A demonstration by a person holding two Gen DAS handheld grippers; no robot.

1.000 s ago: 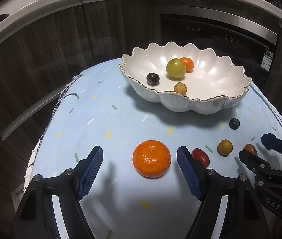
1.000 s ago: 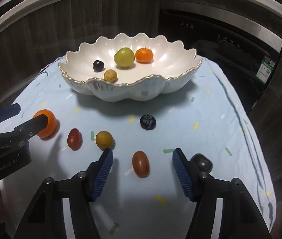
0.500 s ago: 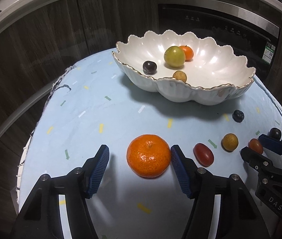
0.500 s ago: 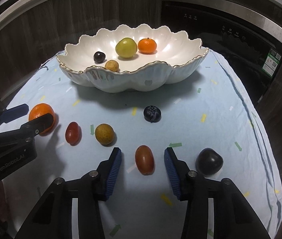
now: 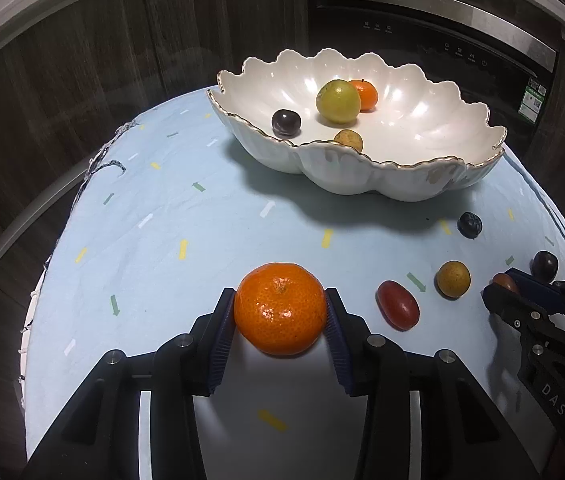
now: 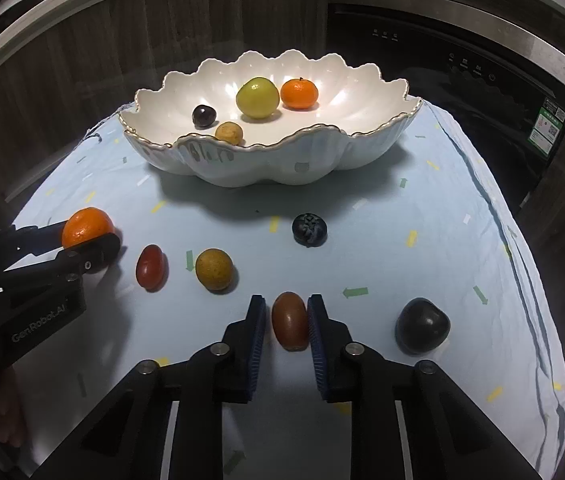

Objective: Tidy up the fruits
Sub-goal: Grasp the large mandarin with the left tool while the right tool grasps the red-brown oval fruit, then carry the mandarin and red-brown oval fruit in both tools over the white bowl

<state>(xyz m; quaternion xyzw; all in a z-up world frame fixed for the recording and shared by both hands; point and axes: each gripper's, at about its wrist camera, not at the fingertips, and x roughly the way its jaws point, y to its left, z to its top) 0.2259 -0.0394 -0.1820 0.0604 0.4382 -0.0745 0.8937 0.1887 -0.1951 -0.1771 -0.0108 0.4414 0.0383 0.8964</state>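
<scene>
Jaws closing on mandarin (image 5: pixel 280 307) (left), shut on tomato (image 6: pixel 290 320)

Big mandarin (image 5: pixel 280 308) on the cloth, pinched between blue pads. Brown-red oval fruit (image 6: pixel 290 320) likewise pinched. Loose on cloth: red oval (image 6: pixel 151 267), tan ball (image 6: pixel 214 269), blueberry (image 6: pixel 309 229), dark plum (image 6: pixel 422 325). Scalloped white bowl (image 6: pixel 306 160) holds green, orange, dark and tan fruit.

Above the tablecloth (image 5: pixel 202 216), the left gripper (image 5: pixel 280 312) is closing on the orange (image 5: pixel 280 308); the right gripper (image 6: pixel 287 320) clamps the brown oval fruit (image 6: pixel 290 320).
</scene>
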